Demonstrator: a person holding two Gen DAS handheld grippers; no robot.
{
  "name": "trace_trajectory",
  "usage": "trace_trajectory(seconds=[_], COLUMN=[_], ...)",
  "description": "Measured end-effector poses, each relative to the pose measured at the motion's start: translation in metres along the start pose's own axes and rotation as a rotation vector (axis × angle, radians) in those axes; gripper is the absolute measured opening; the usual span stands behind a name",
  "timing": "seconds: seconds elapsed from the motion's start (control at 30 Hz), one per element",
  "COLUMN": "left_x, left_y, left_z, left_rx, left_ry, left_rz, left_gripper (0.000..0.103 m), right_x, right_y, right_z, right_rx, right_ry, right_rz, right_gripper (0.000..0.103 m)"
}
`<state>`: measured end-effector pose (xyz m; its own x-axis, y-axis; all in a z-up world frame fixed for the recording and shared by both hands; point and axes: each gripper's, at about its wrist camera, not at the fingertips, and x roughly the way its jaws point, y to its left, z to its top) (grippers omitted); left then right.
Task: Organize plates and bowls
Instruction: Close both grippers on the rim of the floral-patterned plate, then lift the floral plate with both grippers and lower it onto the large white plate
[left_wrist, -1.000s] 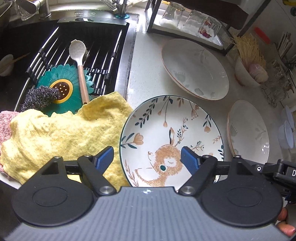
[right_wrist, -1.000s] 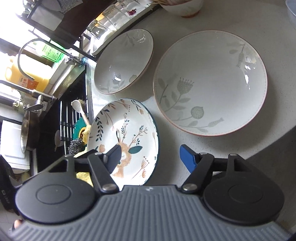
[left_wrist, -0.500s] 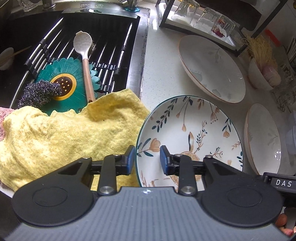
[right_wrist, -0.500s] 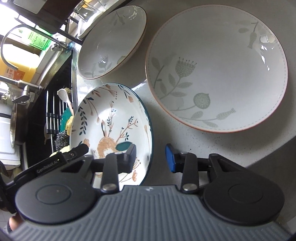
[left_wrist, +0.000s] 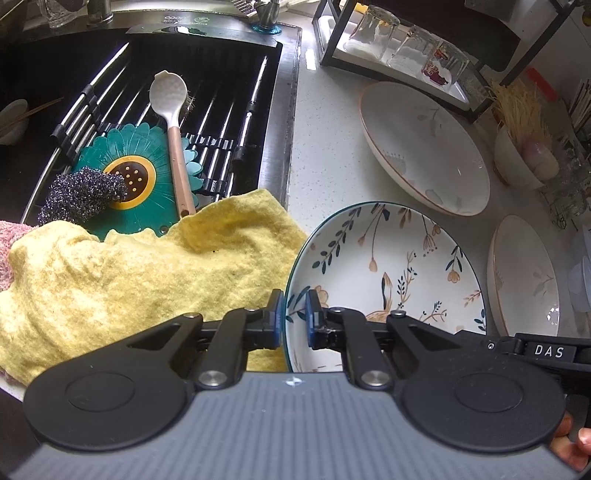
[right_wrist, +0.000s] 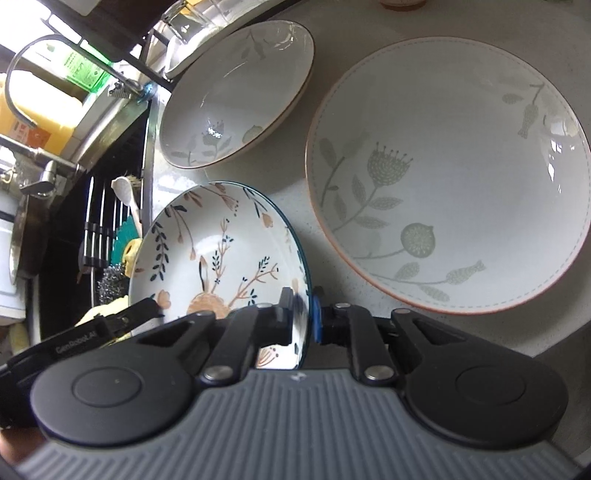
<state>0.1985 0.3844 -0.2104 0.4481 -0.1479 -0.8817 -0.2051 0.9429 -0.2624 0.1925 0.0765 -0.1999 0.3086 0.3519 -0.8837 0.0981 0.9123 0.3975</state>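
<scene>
The flower plate (left_wrist: 384, 273) sits on the white counter (left_wrist: 325, 147), right next to the yellow cloth (left_wrist: 147, 273). The left gripper (left_wrist: 294, 317) is closing on the plate's left rim, with the rim between its blue pads. The right gripper (right_wrist: 303, 314) is squeezed tight on the plate's other rim. Two pale bowls with leaf drawings lie near the plate: one bowl (right_wrist: 240, 96) by the sink (left_wrist: 184, 92), one big bowl (right_wrist: 447, 177) to the right.
</scene>
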Motion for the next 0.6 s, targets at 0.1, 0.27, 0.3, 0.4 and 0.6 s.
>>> trace_trajectory(seconds=[0.1,0.27,0.3,0.4,0.6], left_x=[-0.004,-0.018,-0.021,-0.031,-0.05], left_y=[-0.003,-0.012,-0.014,-0.021,-0.037], left_z=[-0.002,-0.001,-0.001,-0.003,-0.006], left_rx=[0.009,0.036,0.039,0.034,0.014], left_ry=[-0.007,-0.02,-0.029,-0.054,-0.106], left_rz=[0.002,-0.003,-0.003,-0.001,-0.009], left_gripper=[0.012,0.01,0.01,0.01,0.01], right_x=[-0.003,-0.013,-0.016,-0.026,-0.048], right_y=[-0.001,-0.004,-0.004,-0.004,-0.011], right_z=[0.002,0.009,0.01,0.011,0.017], right_rx=[-0.033,-0.061,-0.071,-0.103,-0.127], right_ry=[-0.004,-0.014,-0.02,-0.04,-0.076], right_rz=[0.008,0.047,0.053,0.063,0.101], right_gripper=[0.013,0.013,0.013,0.014,0.014])
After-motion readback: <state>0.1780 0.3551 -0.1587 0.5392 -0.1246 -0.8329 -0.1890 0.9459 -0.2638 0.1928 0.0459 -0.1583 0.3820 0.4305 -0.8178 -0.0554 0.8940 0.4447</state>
